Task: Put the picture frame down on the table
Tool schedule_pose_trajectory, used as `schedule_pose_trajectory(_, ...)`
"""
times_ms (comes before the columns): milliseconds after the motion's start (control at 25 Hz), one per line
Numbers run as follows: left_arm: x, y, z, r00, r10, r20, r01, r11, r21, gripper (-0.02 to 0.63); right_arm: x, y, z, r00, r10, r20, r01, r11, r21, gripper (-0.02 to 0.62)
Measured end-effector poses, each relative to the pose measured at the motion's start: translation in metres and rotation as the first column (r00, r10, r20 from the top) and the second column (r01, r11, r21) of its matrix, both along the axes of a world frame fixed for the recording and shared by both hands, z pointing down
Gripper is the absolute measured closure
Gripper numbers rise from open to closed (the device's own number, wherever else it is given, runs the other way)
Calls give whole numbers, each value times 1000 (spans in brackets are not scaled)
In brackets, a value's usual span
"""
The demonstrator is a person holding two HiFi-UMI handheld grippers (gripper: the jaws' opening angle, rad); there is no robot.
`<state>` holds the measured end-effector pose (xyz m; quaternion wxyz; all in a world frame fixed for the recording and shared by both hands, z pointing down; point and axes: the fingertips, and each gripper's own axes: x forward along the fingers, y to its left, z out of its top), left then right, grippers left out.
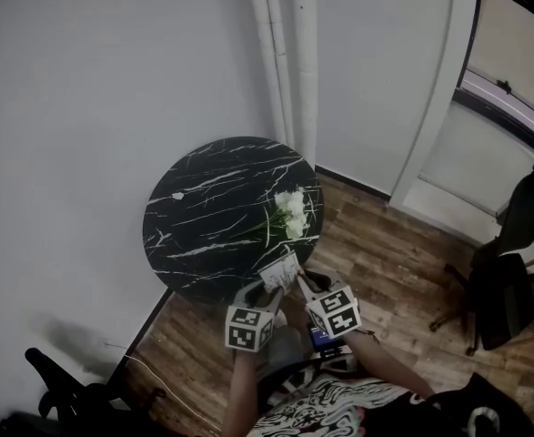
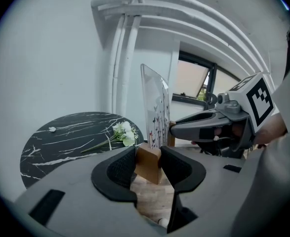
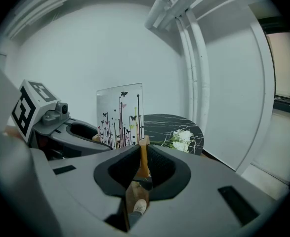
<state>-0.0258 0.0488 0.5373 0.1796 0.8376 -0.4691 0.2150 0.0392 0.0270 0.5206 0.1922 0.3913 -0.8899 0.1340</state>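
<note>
The picture frame [image 1: 280,269] is a clear panel printed with butterflies and stems [image 3: 120,115], standing on a wooden base [image 2: 148,163]. It hangs upright in the air just off the near edge of the round black marble table [image 1: 203,198]. My left gripper [image 2: 148,166] is shut on one end of the wooden base. At the other end my right gripper [image 3: 144,163] is shut on the thin edge of that base [image 3: 144,156]. In the head view the left gripper [image 1: 265,291] and the right gripper [image 1: 305,286] meet under the frame.
A bunch of white flowers [image 1: 291,215] lies on the table's right side. White pipes [image 1: 289,62] run up the wall behind it. A black chair [image 1: 503,289] stands at right on the wooden floor, another dark chair [image 1: 57,394] at bottom left.
</note>
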Motion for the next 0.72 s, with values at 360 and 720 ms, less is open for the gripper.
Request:
schedule_pose_trajectory(360, -16, -60, 14, 1000, 23, -18, -24, 999, -38, 437, -17, -62, 17, 1000, 11, -27, -11, 1000, -29, 546)
schedule_pose_trajectory(720, -53, -148, 18, 998, 64, -21, -65, 995, -70, 436, -53, -147, 19, 998, 46, -31, -48, 997, -64, 546)
